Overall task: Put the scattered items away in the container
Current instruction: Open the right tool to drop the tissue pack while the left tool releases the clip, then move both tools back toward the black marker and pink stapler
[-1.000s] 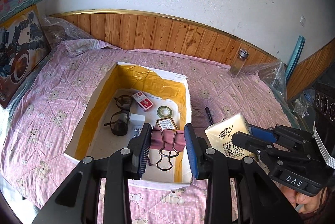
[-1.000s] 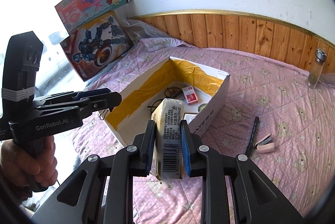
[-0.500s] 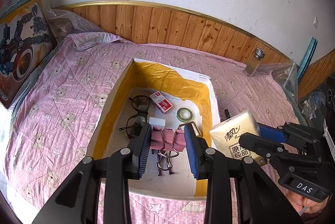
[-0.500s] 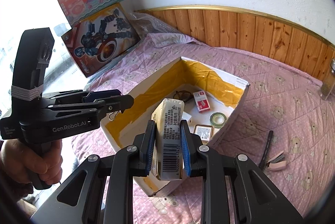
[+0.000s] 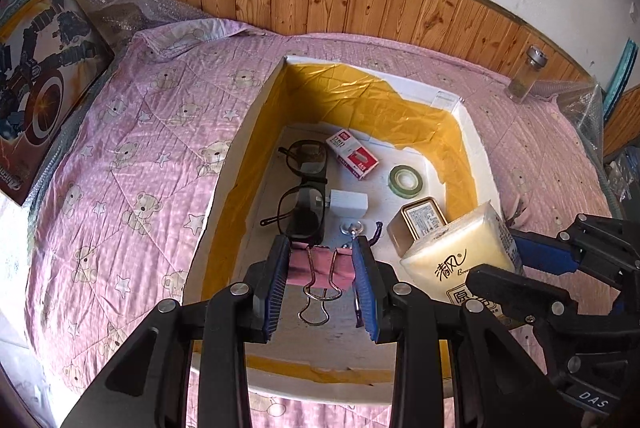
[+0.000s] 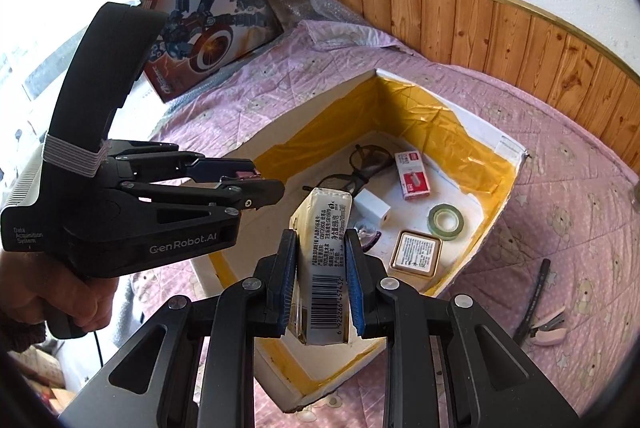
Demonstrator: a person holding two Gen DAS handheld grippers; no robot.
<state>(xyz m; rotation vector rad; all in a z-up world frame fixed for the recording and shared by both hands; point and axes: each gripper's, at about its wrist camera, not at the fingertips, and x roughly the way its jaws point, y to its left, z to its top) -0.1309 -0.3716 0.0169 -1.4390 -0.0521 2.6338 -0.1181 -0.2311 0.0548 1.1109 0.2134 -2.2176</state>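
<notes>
Pink binder clip [image 5: 316, 269] in left claw [image 5: 322, 282], barcoded tissue pack [image 6: 325, 270] in right claw [image 6: 322, 286], "GenRobot.AI" lettering.

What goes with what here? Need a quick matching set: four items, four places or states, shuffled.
Items:
1. pink binder clip
2. tissue pack
3. green tape roll
4. glass bottle

Places/states:
A. on the box floor
B. standing on the bedspread by the wood panelling
C. clamped in the right gripper
D. clamped in the left gripper

Pairs: 1-D, 2-C, 3-A, 4-B
</notes>
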